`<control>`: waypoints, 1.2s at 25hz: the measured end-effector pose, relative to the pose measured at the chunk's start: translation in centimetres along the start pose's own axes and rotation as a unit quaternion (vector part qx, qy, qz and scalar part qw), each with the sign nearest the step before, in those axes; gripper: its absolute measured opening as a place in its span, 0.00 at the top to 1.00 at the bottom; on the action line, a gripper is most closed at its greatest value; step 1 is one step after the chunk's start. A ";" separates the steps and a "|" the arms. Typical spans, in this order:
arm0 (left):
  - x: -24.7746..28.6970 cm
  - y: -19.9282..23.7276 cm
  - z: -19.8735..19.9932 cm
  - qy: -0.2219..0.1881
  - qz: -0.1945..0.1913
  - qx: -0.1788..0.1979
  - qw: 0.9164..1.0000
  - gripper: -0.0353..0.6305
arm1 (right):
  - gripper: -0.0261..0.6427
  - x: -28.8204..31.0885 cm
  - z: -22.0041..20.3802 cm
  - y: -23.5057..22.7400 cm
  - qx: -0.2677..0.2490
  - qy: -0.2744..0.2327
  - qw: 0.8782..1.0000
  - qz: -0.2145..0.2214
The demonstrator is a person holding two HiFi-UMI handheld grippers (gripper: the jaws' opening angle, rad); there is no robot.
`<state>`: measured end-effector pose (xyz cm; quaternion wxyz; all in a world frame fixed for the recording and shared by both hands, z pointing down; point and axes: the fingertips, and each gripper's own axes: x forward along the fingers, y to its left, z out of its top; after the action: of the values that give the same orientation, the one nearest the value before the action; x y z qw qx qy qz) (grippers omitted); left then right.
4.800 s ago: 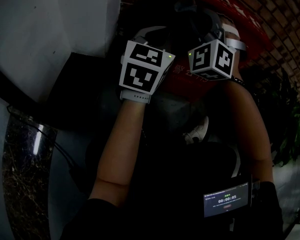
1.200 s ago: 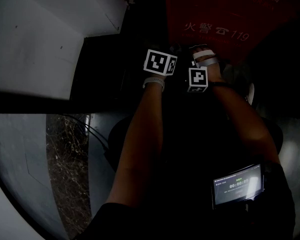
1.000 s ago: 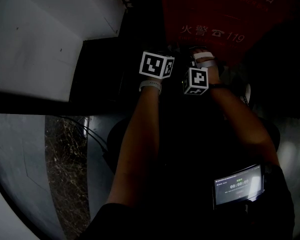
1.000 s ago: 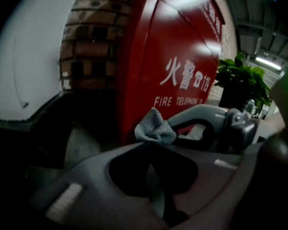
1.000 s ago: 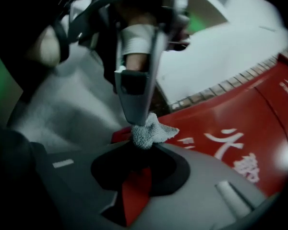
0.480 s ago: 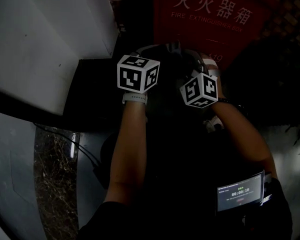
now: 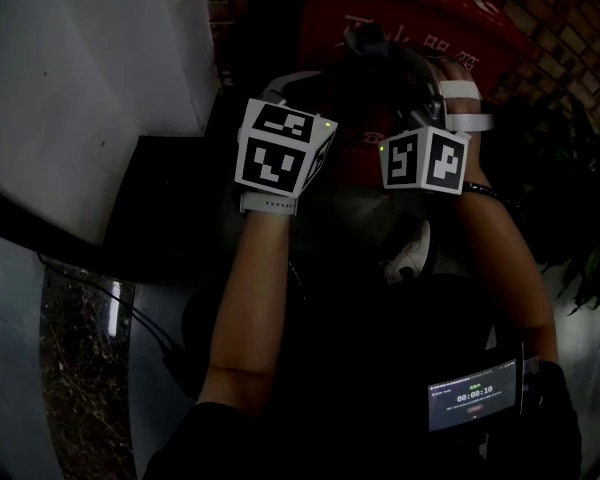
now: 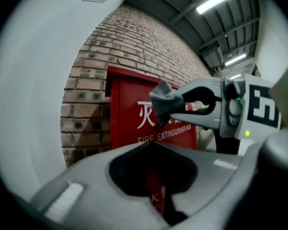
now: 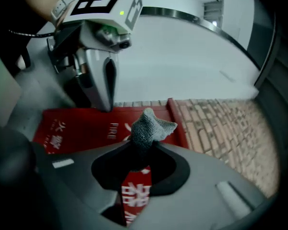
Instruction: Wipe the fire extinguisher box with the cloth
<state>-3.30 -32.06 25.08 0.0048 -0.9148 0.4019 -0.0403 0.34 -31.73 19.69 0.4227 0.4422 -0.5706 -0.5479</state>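
The right claw (image 9: 142,146) is clamped on a grey cloth (image 9: 150,124), whose bunched end pokes out past the tips in front of the red box (image 9: 81,123) on the brick wall (image 9: 221,123). The left claw (image 8: 151,145) is closed on nothing, near the right one.

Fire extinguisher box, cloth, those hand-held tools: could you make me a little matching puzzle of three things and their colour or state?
Things:
1. cloth
2. fire extinguisher box
3. left tool

Colour or state:
A. red with white lettering
B. shut, holding nothing
C. grey, pinched in the right tool

Pairs: 1-C, 2-A, 3-B
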 end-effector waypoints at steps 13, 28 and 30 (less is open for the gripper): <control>-0.2 -0.4 2.8 -0.044 0.008 0.015 0.999 0.94 | 0.85 2.8 0.0 -5.8 -0.079 0.025 0.996 -0.033; 0.3 0.7 -1.6 -0.024 0.020 -0.021 0.999 0.94 | 0.85 3.0 -0.4 0.9 -0.094 0.027 0.995 0.010; 0.3 0.4 -2.4 -0.020 0.012 -0.033 0.999 0.94 | 0.85 3.0 -0.5 2.2 -0.096 0.025 0.995 0.017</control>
<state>-3.58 -32.52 27.43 -0.0168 -0.9103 0.4135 -0.0082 -0.05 -34.73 21.91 0.4867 0.4029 -0.5123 -0.5817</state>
